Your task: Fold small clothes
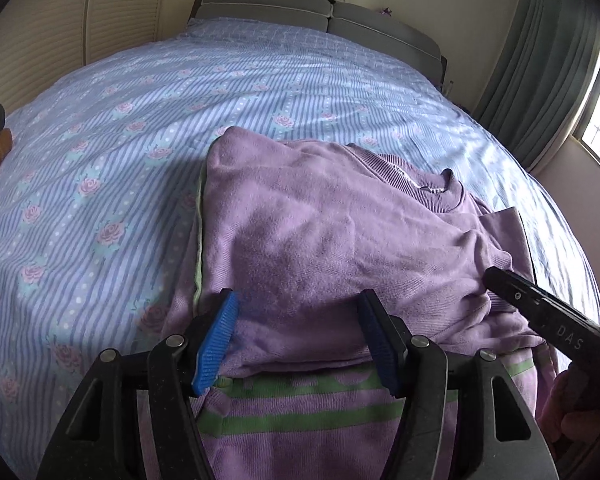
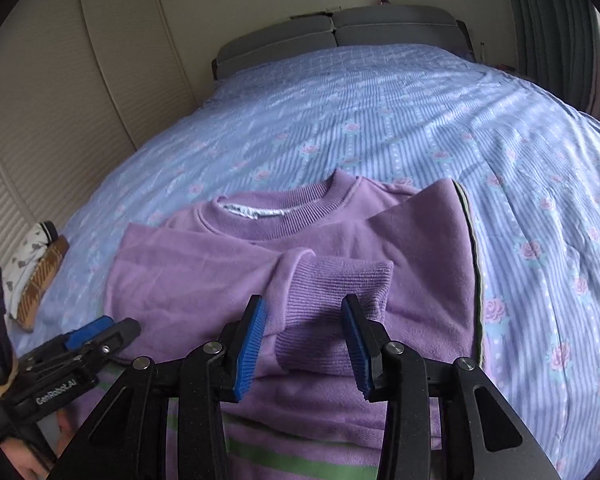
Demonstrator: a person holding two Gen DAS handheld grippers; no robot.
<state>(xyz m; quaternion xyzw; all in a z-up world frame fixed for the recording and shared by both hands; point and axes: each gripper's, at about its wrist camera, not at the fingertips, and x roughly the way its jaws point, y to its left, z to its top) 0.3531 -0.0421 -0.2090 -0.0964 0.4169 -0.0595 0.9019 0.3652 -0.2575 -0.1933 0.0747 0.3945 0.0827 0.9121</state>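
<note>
Lilac sweatshirt [image 2: 292, 264] lies part-folded on the striped bedsheet [image 2: 380, 120]. Left gripper [image 1: 298, 340] open over fabric; right gripper [image 2: 306, 344] open, apparently clear of the cuff [image 2: 336, 280].

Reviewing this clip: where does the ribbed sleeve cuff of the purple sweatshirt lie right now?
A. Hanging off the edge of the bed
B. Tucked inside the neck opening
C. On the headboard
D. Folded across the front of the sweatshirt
D: in the right wrist view the ribbed cuff lies across the front of the purple sweatshirt, below its collar, on the striped bedspread.
</note>
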